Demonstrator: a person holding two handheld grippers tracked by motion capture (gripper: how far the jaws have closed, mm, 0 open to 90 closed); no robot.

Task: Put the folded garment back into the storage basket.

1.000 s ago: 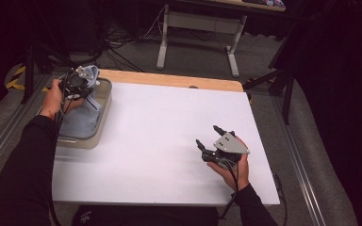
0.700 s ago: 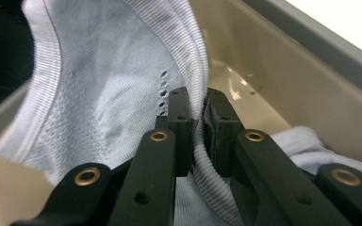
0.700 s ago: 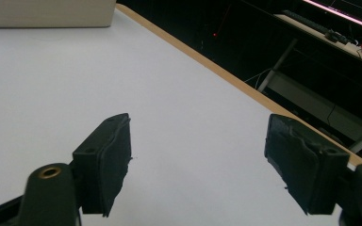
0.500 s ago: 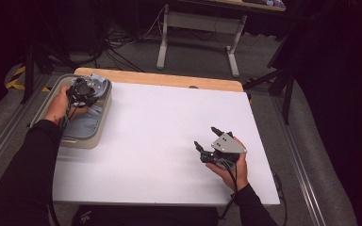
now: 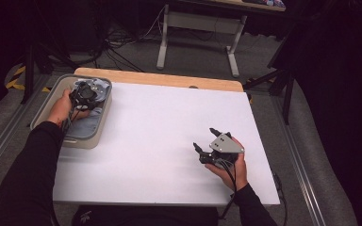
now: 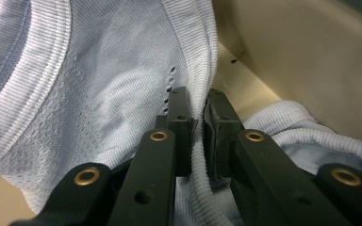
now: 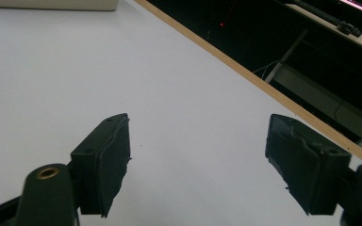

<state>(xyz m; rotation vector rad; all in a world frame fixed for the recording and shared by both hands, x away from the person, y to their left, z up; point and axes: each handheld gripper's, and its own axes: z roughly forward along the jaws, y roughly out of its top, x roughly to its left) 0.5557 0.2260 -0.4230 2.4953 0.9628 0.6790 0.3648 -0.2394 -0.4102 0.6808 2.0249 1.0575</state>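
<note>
So the left gripper [image 6: 197, 117] is down in the grey bin [image 5: 45, 108] at the far left edge of the table [image 5: 160, 127], jaws pressed together on a ribbed fold of a light blue knit shirt [image 6: 99, 94]. Most of the shirt lies in the bin, bunched against its beige wall. Meanwhile the right gripper [image 5: 206, 139] sits over the bare white tabletop near the right side, well apart from the bin, jaws spread wide with nothing between them.

The white table [image 5: 160, 136] lies bare between both hands, open for passage. At its left edge the grey bin [image 5: 42, 113] walls hem in the left tongs [image 5: 87, 92].
</note>
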